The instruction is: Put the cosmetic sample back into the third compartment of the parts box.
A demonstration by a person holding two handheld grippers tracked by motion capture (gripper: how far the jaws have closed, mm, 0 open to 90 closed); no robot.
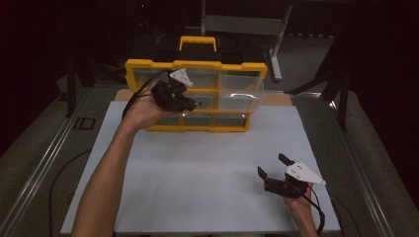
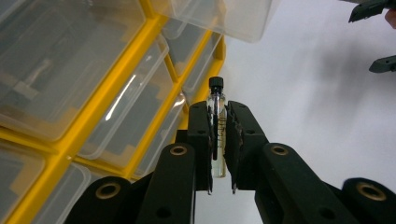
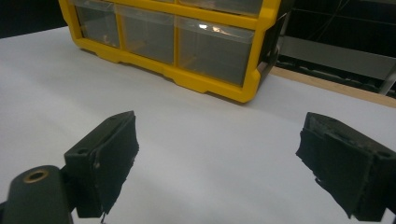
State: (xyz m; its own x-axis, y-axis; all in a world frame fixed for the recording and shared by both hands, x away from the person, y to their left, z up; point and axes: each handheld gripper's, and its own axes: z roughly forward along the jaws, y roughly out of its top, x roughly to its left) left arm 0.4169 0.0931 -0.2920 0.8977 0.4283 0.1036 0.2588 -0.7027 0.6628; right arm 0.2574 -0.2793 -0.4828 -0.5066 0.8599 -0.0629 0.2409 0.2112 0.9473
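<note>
Left tool (image 2: 217, 140) pinches a small glass vial (image 2: 217, 122) before the yellow drawer organizer (image 1: 148, 66); right tool (image 1: 273, 166) rests spread. Slender glass could slip from the pads if tilted.

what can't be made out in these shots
- Vial: in the left gripper view the pads cover its sides, so its markings cannot be read.
- Vial in the high view: too small, hidden by the left gripper.
- Drawers of the organizer: contents blurred by glare and cloudy plastic in every view.
- Organizer in the right gripper view: top rows cut off by the upper edge.
</note>
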